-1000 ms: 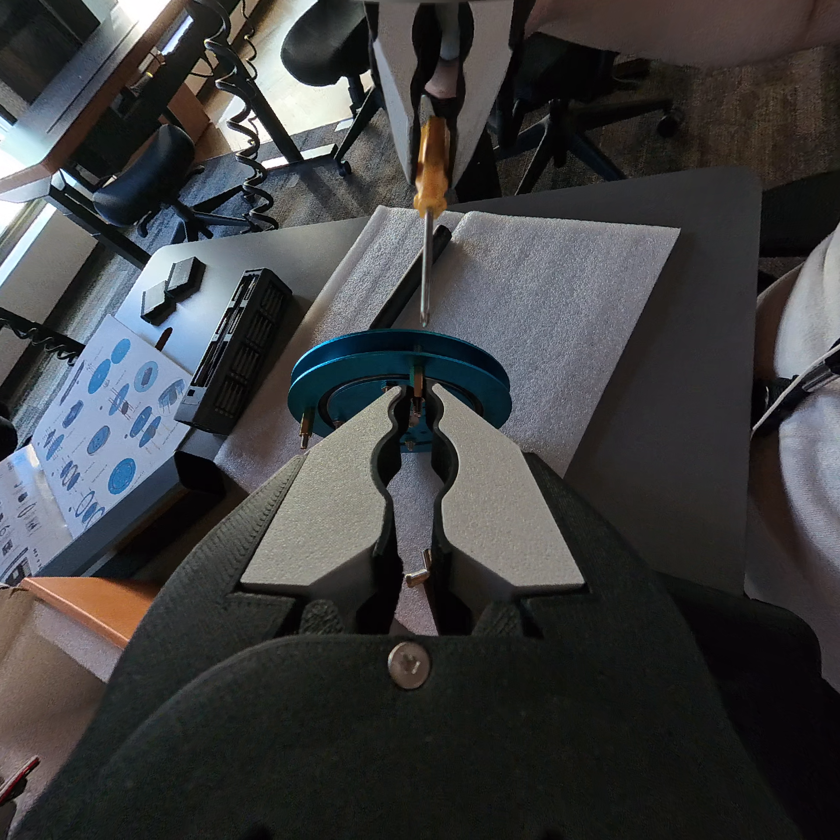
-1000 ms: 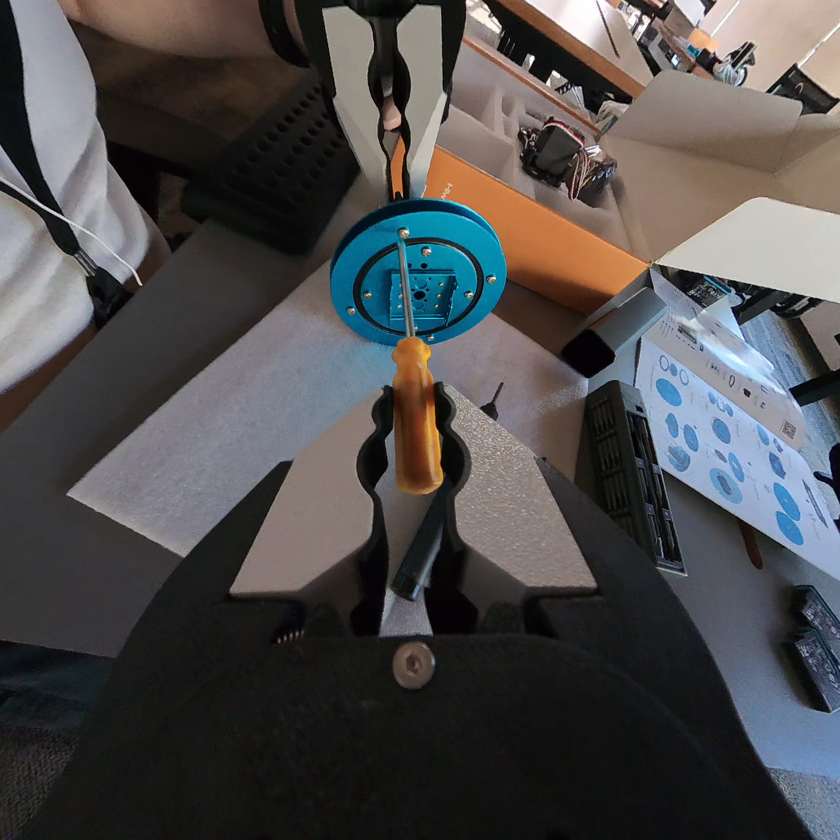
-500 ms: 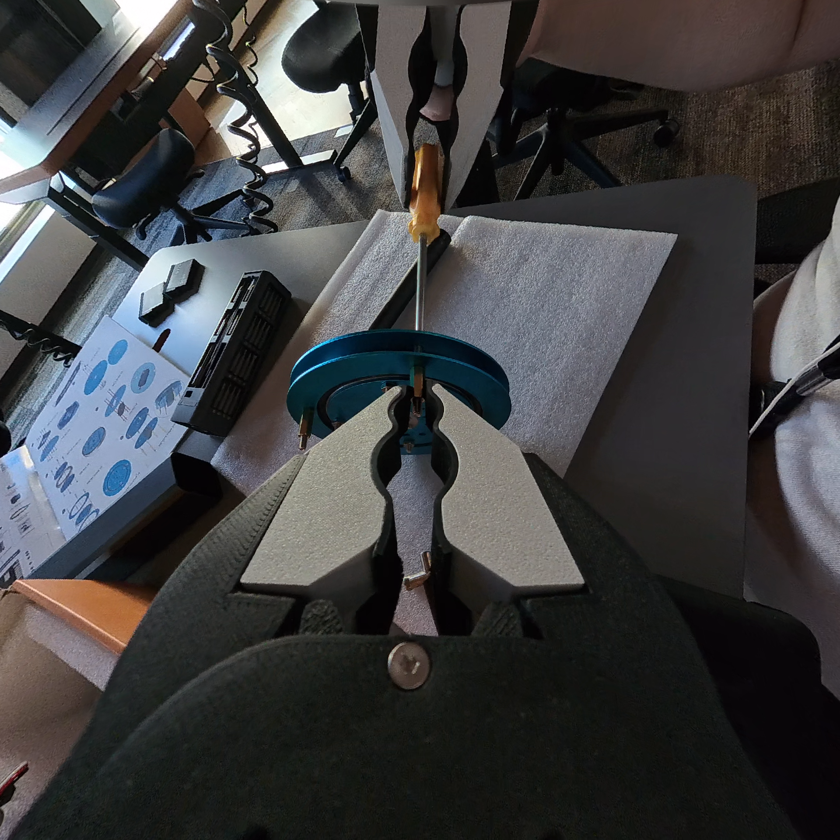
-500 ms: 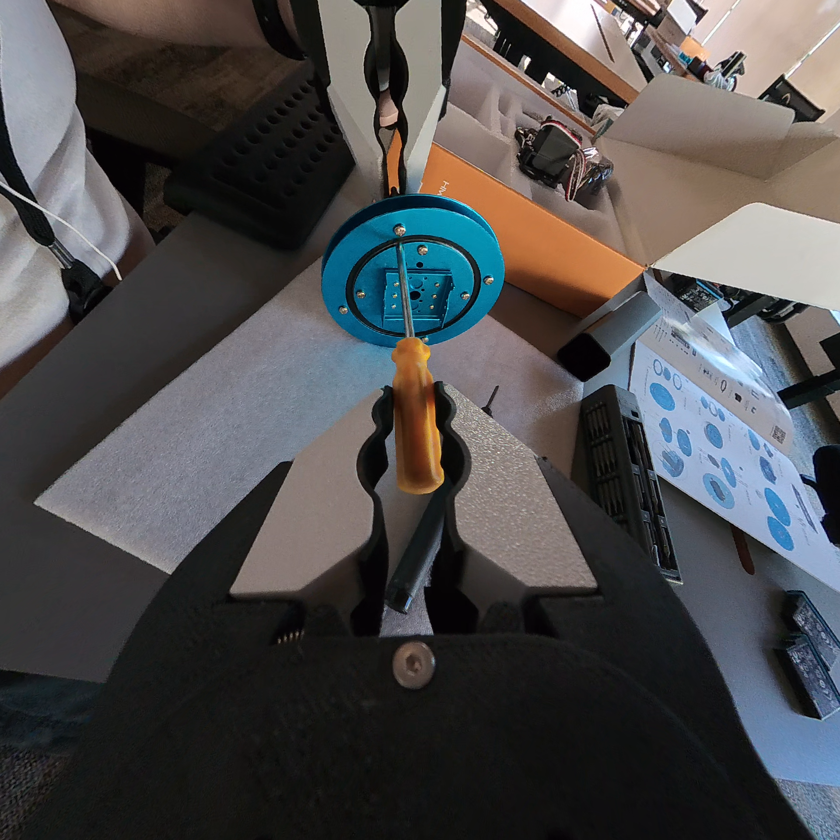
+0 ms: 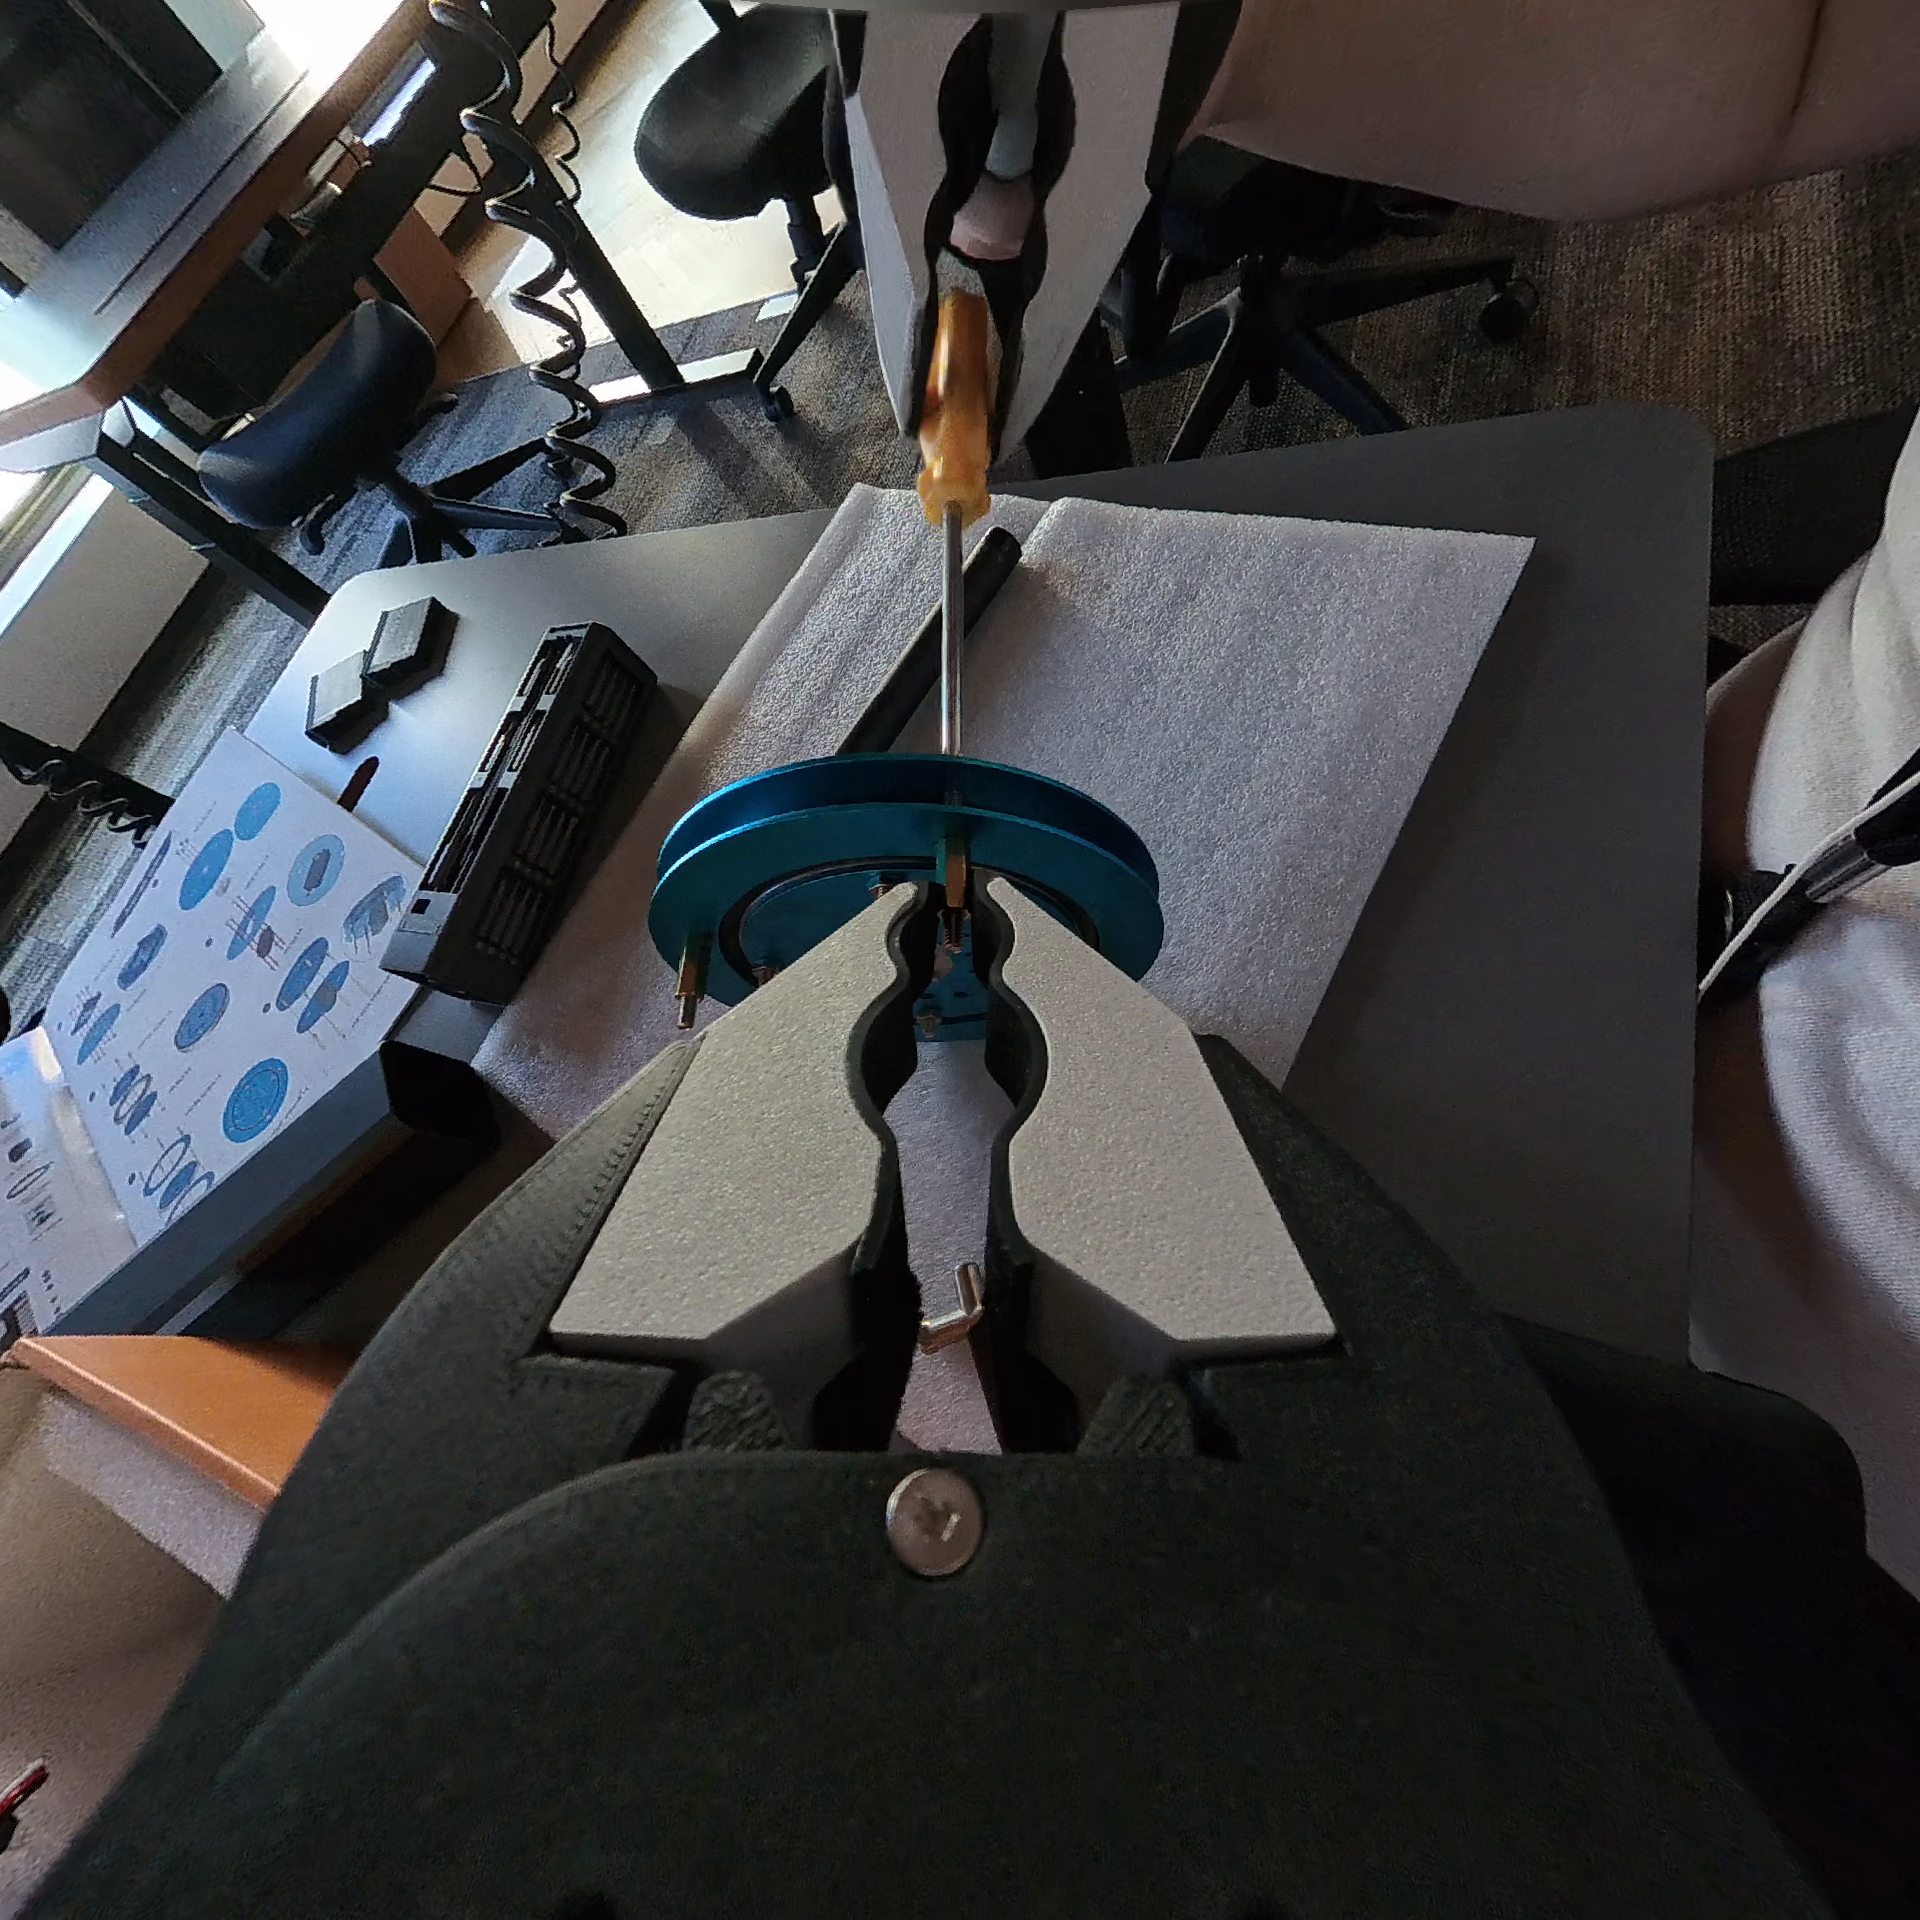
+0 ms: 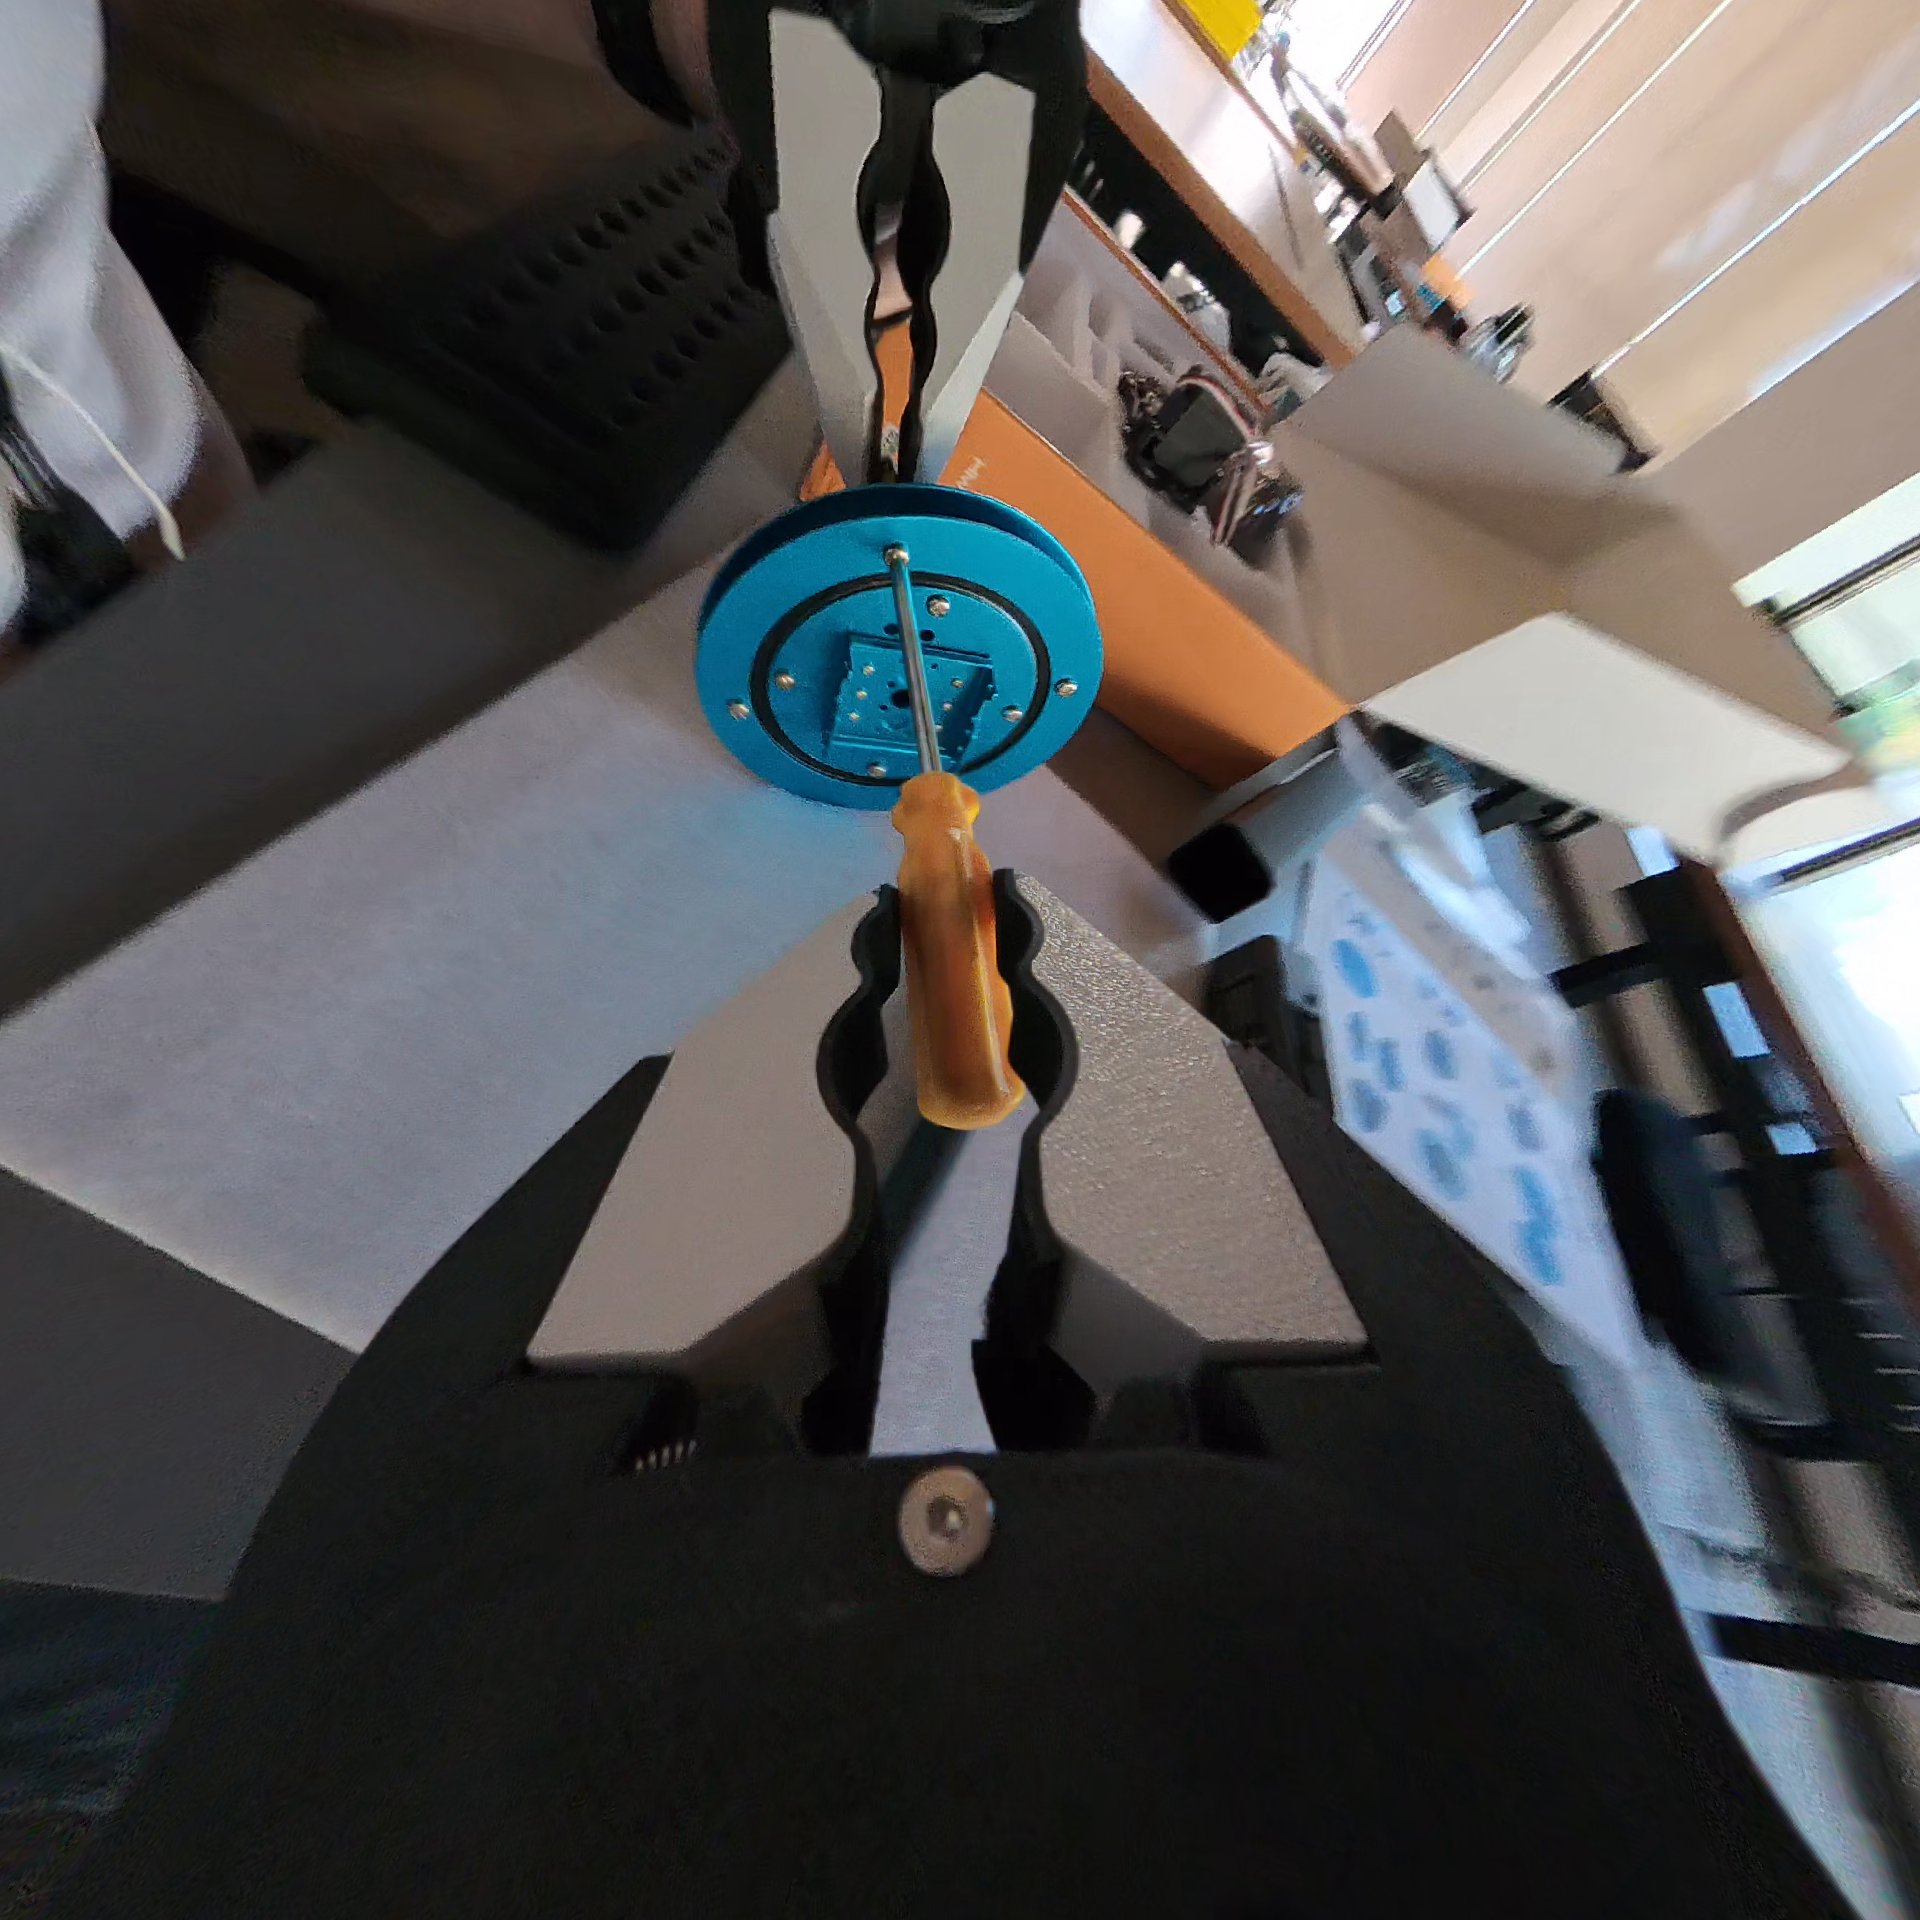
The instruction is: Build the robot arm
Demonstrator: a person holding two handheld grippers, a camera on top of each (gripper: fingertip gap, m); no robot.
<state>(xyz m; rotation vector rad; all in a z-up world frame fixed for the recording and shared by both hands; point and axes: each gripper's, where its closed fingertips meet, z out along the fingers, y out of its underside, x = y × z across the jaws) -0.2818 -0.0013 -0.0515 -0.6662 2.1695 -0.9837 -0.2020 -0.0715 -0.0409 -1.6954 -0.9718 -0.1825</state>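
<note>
Over white foam padding (image 5: 1247,665) on our grey desk, left gripper (image 5: 948,914) pinches a brass standoff on the upright blue disc assembly (image 6: 899,644) while right gripper (image 6: 951,904) clamps the orange screwdriver (image 6: 951,977), whose tip (on the top rim screw) could slip if we tilt

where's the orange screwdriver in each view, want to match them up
Left wrist view: the screwdriver is at top centre, handle clamped in the far right gripper, shaft running down to the blue disc.
Right wrist view: its handle sits mid-frame in that view's own gripper, shaft reaching up to a screw near the disc's upper rim.
Shared landmark: the blue disc, seen from behind in the left view and face-on in the right, held by the left gripper.
</note>
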